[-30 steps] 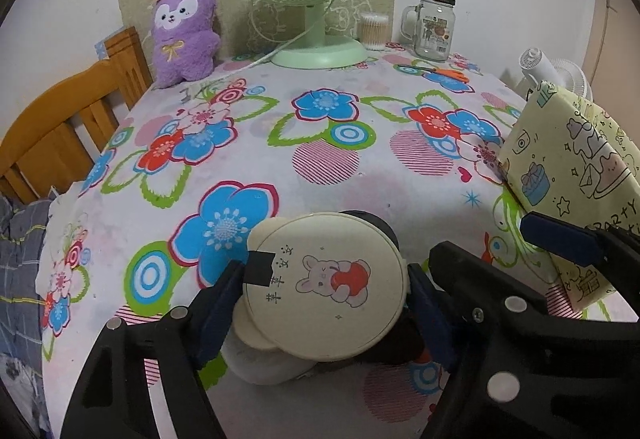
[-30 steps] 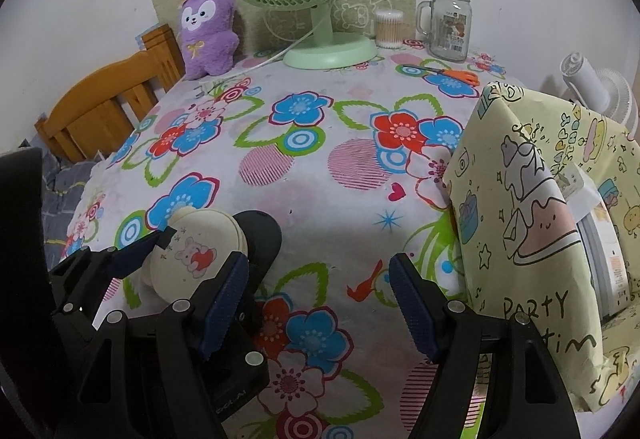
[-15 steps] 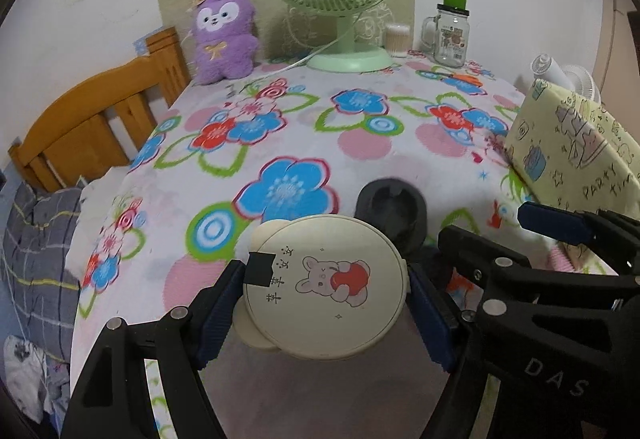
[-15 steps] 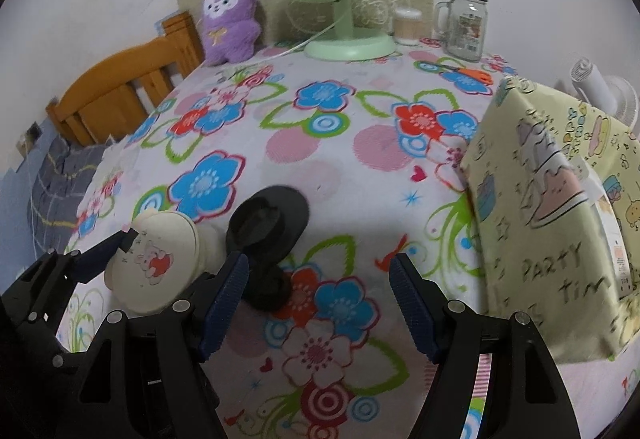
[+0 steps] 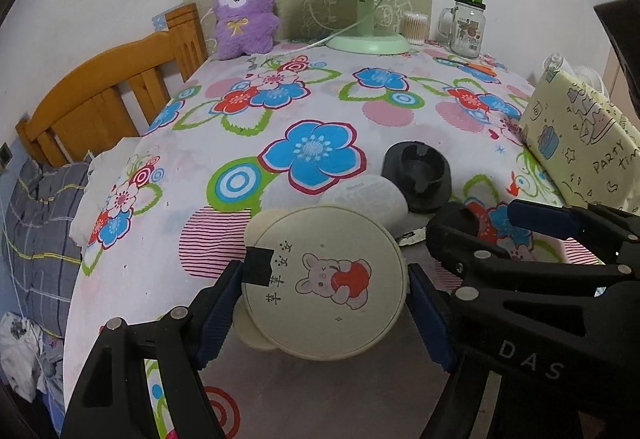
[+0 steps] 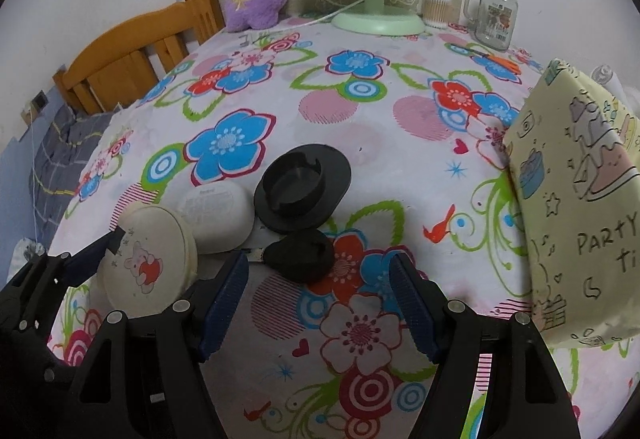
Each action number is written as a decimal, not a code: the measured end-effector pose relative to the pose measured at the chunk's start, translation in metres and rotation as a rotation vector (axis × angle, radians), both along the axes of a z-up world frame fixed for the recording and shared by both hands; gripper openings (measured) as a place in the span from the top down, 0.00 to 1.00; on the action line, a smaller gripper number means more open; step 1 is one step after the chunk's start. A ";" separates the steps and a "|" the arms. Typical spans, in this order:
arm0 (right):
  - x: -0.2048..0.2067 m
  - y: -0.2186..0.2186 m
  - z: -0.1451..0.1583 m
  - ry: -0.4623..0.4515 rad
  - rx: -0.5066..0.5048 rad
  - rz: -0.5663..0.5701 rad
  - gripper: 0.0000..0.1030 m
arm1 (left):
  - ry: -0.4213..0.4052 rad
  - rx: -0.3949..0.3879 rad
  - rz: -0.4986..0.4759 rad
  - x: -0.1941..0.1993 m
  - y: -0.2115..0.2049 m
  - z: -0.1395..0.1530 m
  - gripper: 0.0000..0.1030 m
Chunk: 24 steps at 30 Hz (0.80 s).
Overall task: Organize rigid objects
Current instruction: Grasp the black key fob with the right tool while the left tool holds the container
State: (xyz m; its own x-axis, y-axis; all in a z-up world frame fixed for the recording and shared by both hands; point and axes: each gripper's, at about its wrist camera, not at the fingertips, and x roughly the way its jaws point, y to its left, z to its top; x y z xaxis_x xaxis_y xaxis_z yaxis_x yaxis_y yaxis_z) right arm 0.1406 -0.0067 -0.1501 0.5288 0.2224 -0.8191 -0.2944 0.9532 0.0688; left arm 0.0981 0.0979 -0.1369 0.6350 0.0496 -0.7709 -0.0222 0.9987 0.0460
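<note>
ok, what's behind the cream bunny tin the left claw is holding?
Behind the cream bunny tin, held in the left claw: a white oval case, then a black round holder on the tablecloth. The tin hides the case's near edge.

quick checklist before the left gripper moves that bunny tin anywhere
1. Left gripper shut on the cream bunny tin, both fingers on its sides: ok.
2. Tin lifted off the tablecloth: ok.
3. Right gripper open and holding nothing: ok.
4. White case and black ashtray right beside the tin, little room that way: not ok.
5. Drop-off spot for the tin: cannot tell.
</note>
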 end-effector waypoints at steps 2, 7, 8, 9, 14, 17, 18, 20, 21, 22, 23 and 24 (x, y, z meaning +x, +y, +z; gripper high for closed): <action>0.002 0.002 -0.003 0.010 -0.004 0.001 0.26 | 0.006 0.004 0.005 0.002 0.001 -0.003 0.22; 0.005 0.009 -0.005 -0.009 -0.020 0.017 0.27 | 0.014 -0.025 0.006 0.006 0.006 -0.005 0.22; 0.006 0.010 -0.005 -0.015 -0.021 0.018 0.27 | 0.014 -0.028 0.006 0.007 0.006 -0.005 0.22; 0.007 0.011 -0.006 -0.021 -0.023 0.018 0.28 | 0.013 -0.030 0.005 0.007 0.006 -0.006 0.22; 0.005 0.018 -0.004 -0.036 -0.008 0.065 0.55 | 0.008 -0.020 -0.008 0.006 0.002 -0.005 0.22; 0.004 0.019 -0.004 -0.044 -0.009 0.074 0.60 | 0.013 -0.031 -0.007 0.005 0.001 -0.005 0.22; 0.004 0.018 -0.004 -0.044 -0.005 0.073 0.60 | 0.016 -0.039 -0.007 0.004 0.002 -0.005 0.22; 0.001 0.016 -0.004 -0.044 -0.004 0.068 0.60 | 0.018 -0.042 -0.005 0.002 0.001 -0.005 0.22; -0.001 0.015 -0.004 -0.045 -0.006 0.063 0.60 | 0.018 -0.041 -0.005 0.000 0.000 -0.005 0.22; -0.002 0.014 -0.004 -0.045 -0.007 0.059 0.60 | 0.019 -0.040 -0.006 -0.001 -0.001 -0.005 0.22; -0.004 0.013 -0.003 -0.046 -0.009 0.054 0.60 | 0.019 -0.039 -0.006 -0.002 -0.002 -0.005 0.22; -0.006 0.011 -0.003 -0.047 -0.014 0.047 0.60 | 0.019 -0.038 -0.008 -0.004 -0.003 -0.004 0.22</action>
